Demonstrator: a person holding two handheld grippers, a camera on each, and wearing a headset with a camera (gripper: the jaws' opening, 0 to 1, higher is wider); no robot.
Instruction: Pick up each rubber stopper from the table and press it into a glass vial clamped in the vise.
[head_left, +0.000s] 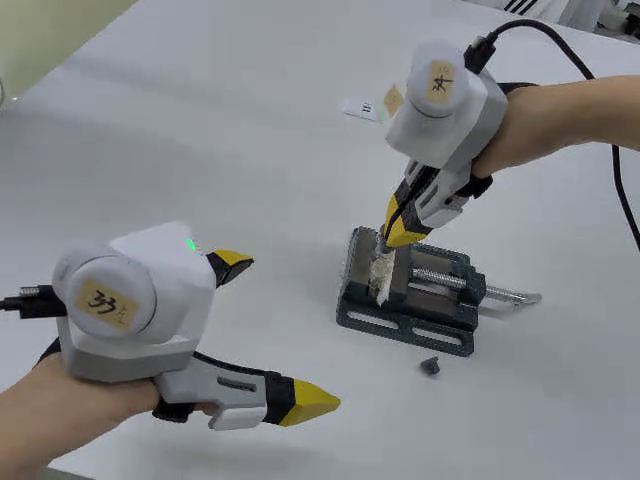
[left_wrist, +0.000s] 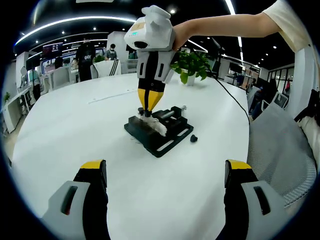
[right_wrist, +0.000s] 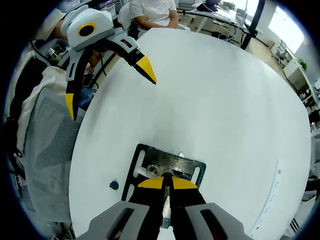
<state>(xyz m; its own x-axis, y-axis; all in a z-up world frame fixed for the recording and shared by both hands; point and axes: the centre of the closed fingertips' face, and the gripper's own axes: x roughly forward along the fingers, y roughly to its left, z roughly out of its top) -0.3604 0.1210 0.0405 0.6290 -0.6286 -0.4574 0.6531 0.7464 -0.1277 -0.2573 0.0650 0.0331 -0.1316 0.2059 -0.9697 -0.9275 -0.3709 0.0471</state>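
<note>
A dark vise (head_left: 400, 318) stands on the white table (head_left: 200, 130) with a glass vial (head_left: 381, 274) wrapped in white padding clamped in it. My right gripper (head_left: 393, 238) points straight down at the vial's top, shut on a small dark rubber stopper (left_wrist: 145, 114) at its tips. From its own camera, the right gripper (right_wrist: 167, 183) hangs right over the vise (right_wrist: 141, 159). Another loose stopper (head_left: 430, 366) lies on the table just in front of the vise. At the lower left my left gripper (head_left: 275, 330) is wide open and holds nothing, well clear of the vise.
The vise's screw handle (head_left: 510, 296) sticks out to the right. A white label (head_left: 362, 108) lies farther back. A black cable (head_left: 600, 90) runs from the right gripper. A mesh chair (left_wrist: 285, 150) stands at the table's edge, with a plant (left_wrist: 192, 62) behind it.
</note>
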